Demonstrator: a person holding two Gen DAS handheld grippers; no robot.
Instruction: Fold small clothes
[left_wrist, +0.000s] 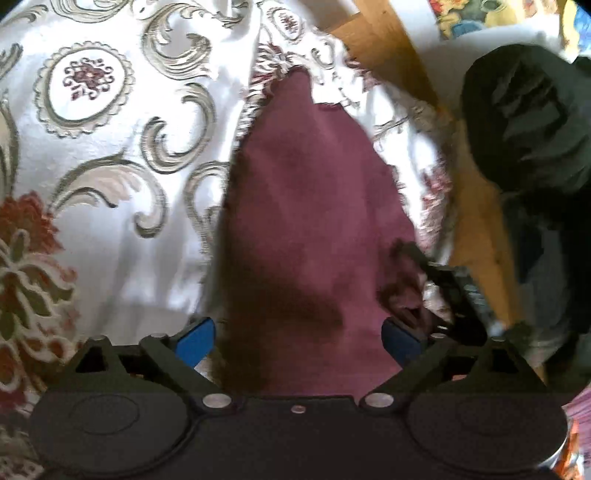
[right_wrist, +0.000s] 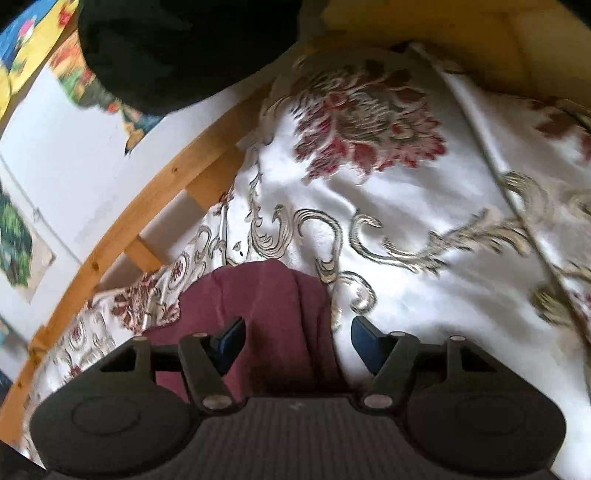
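Note:
A small maroon garment (left_wrist: 310, 206) lies on a white bedspread with floral and scroll embroidery (left_wrist: 110, 122). In the left wrist view my left gripper (left_wrist: 298, 338) is open, its blue pads (left_wrist: 197, 341) wide apart, with the garment running up between them. The right gripper (left_wrist: 448, 295) shows there as a dark shape at the garment's right edge. In the right wrist view my right gripper (right_wrist: 298, 341) is open above the bunched garment (right_wrist: 266, 295), whose folds lie between its blue pads (right_wrist: 364, 341).
A wooden bed frame (left_wrist: 391, 44) runs along the spread's far edge, also in the right wrist view (right_wrist: 147, 206). A person's black-sleeved arm (left_wrist: 524, 122) hangs at the right. A white wall with colourful pictures (right_wrist: 66, 155) lies beyond the frame.

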